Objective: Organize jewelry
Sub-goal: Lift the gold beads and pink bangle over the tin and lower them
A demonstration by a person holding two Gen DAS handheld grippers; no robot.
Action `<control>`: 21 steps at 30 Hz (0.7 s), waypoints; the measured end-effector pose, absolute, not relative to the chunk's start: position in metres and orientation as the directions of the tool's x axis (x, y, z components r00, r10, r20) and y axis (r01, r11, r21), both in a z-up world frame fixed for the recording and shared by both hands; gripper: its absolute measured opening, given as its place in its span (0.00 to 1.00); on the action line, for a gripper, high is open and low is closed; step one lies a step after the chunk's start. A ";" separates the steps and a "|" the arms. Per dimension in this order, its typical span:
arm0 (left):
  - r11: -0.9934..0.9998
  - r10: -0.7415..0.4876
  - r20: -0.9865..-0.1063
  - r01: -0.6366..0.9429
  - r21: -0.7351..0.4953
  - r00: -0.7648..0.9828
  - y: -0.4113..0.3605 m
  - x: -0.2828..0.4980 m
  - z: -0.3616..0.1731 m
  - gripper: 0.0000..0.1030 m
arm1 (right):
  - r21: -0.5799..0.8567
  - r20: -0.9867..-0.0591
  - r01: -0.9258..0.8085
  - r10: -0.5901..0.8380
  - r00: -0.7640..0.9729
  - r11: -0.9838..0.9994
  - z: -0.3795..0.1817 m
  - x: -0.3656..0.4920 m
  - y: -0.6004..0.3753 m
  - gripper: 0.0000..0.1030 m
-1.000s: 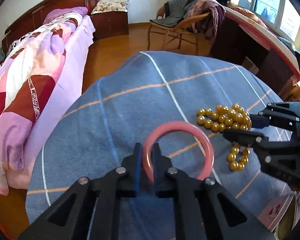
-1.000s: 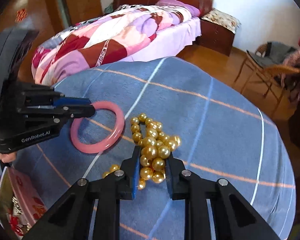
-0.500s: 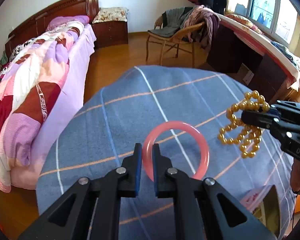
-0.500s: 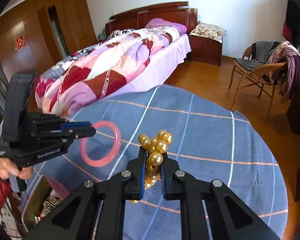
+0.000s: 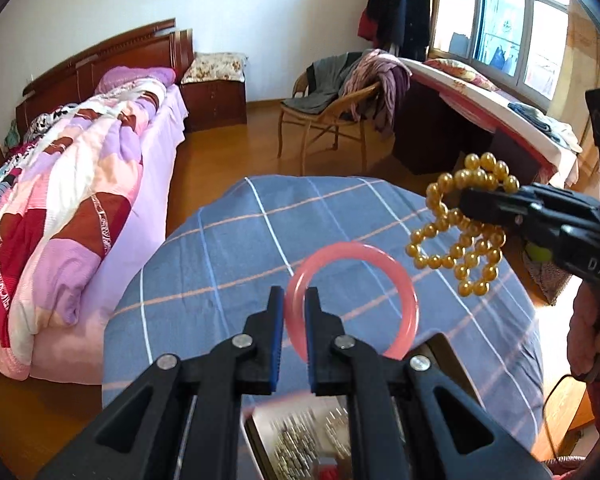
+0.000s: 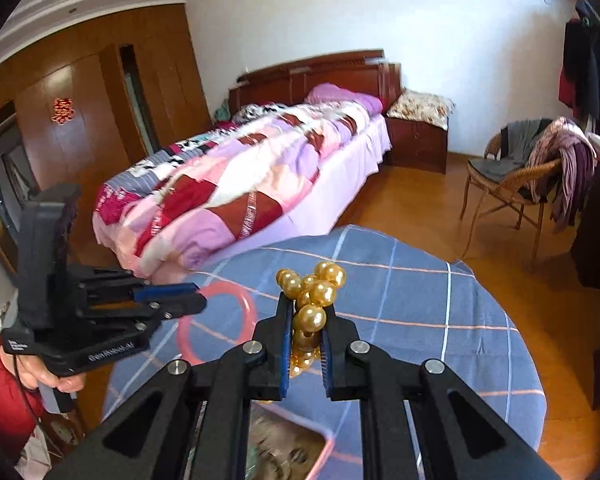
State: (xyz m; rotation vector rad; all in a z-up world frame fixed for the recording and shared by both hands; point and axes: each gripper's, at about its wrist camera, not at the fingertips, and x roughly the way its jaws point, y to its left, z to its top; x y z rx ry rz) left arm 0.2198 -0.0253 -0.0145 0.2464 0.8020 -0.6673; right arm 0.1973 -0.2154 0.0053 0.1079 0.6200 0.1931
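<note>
Two pieces of jewelry hang in my grippers above a round table in a bedroom. Nearest, under both grippers, sits an open box (image 5: 300, 436); its contents blur to a pale glitter and I cannot say what they are. My left gripper (image 5: 291, 308) is closed tight on the rim of a pink bangle (image 5: 396, 268), held clear of the blue checked tablecloth (image 5: 220, 264). My right gripper (image 6: 307, 326) is clamped on a bunched string of gold beads (image 6: 316, 286), loops dangling below. The cloth shows no other jewelry, so I judge pickup finished and stowing both pieces in the box not yet done. Beyond lie a quilted bed (image 6: 236, 184) and a chair (image 5: 328, 108).
</note>
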 end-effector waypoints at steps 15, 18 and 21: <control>0.839 -0.323 -0.790 0.543 0.016 0.522 -0.013 0.143 -0.064 0.10 | 0.268 -0.634 -0.131 0.277 0.721 0.954 -0.054 0.120 -0.161 0.11; 0.853 -0.291 -0.794 0.521 0.037 0.533 -0.015 0.137 -0.073 0.10 | 0.248 -0.665 -0.106 0.249 0.704 0.963 -0.069 0.120 -0.153 0.11; 0.869 -0.259 -0.798 0.493 0.054 0.544 -0.017 0.136 -0.082 0.10 | 0.241 -0.680 -0.088 0.233 0.695 0.966 -0.078 0.123 -0.149 0.11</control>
